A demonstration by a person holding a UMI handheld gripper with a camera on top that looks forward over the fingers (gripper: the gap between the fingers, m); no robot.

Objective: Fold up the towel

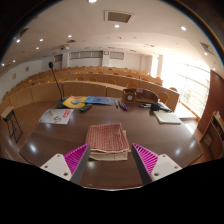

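Towel (107,139) on dark table (60,140), lecture hall

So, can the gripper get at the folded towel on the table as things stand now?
Probably yes. The folded towel lies on the dark table just ahead of the open gripper, roughly centred between its fingers, and nothing stands in between. The papers lie farther off.
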